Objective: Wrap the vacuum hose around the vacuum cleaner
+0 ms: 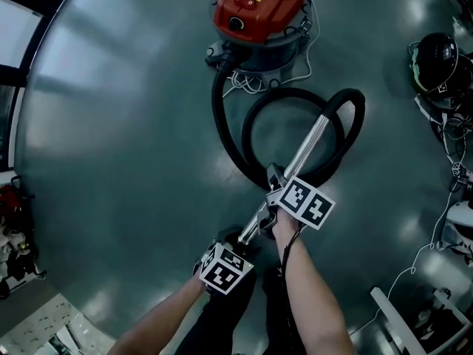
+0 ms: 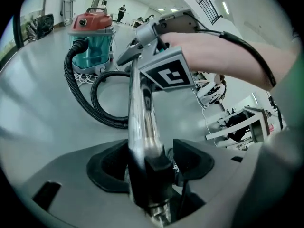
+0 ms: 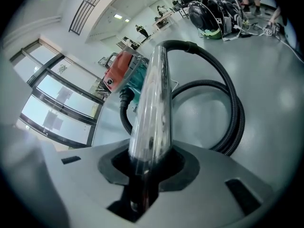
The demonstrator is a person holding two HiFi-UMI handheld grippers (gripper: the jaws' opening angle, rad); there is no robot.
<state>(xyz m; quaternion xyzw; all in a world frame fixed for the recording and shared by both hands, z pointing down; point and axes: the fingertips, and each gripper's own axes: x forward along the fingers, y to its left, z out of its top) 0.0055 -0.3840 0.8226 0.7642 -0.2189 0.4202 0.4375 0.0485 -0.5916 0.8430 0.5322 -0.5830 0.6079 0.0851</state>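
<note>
Vacuum cleaner (image 1: 259, 13) stands far centre on the floor. Its hose (image 1: 222, 135) lies looped between it and us, unwrapped. Right tongs (image 3: 145, 158) clamp the metal wand (image 1: 307, 150); left tongs (image 2: 151, 158) stand open around its near end. White cord (image 1: 247, 83) lies bunched at the canister's base. Dark rounded gear (image 1: 436, 61) sits far right, well apart.

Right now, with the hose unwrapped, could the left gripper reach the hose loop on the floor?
Probably yes: the left gripper stands open around the wand, which the right gripper grips, and only bare floor lies before the hose.
</note>
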